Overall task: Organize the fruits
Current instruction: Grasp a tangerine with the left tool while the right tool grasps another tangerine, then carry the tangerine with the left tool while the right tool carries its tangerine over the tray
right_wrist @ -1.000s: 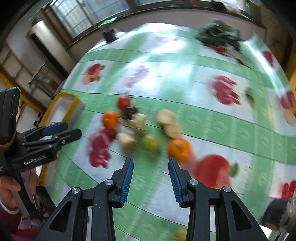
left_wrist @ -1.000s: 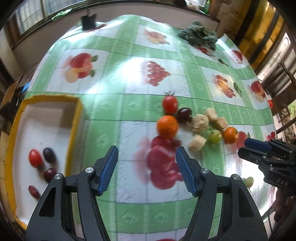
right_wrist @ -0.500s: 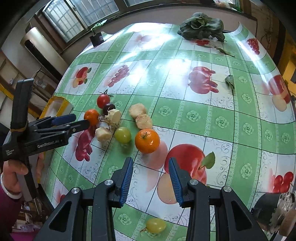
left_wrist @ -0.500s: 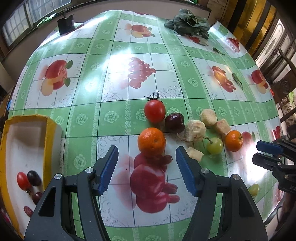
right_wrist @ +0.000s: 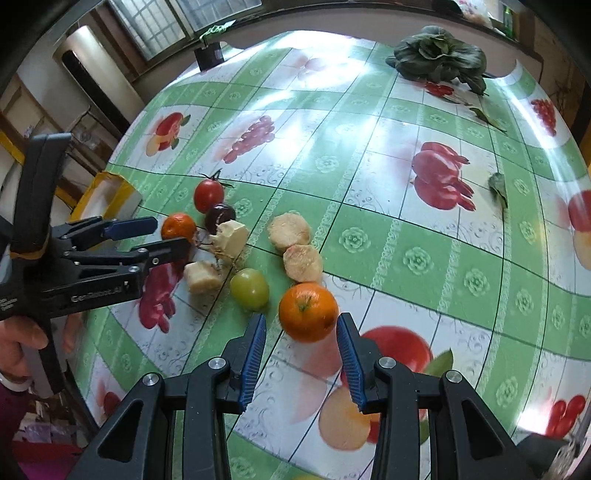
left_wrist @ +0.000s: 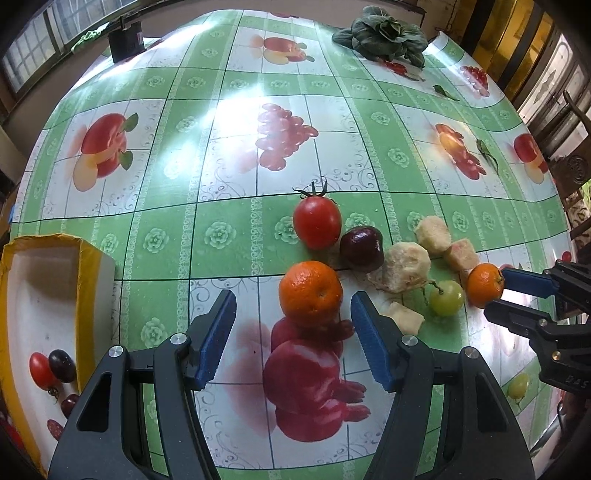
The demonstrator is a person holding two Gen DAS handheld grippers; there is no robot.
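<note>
Fruits lie in a cluster on the green fruit-print tablecloth. My left gripper (left_wrist: 291, 321) is open, its jaws either side of an orange (left_wrist: 310, 293), not touching it. Behind it lie a red tomato (left_wrist: 317, 221) and a dark plum (left_wrist: 361, 246). My right gripper (right_wrist: 300, 345) is open around a second orange (right_wrist: 307, 312); that orange shows in the left wrist view (left_wrist: 484, 284) too. A green grape (right_wrist: 249, 288) and several pale peeled fruit chunks (right_wrist: 289, 230) lie between the oranges. A yellow-rimmed white tray (left_wrist: 22, 295) at the left holds small red and dark fruits.
A leafy green vegetable (left_wrist: 384, 31) lies at the table's far end. A dark pot (left_wrist: 125, 40) stands at the far left edge. Another green grape (left_wrist: 517, 386) lies near the right front edge. Loose leaves (right_wrist: 498, 188) lie on the right side.
Both grippers have moved forward and down toward the fruit cluster. Each open gripper now brackets an orange; earlier they stood farther back.
</note>
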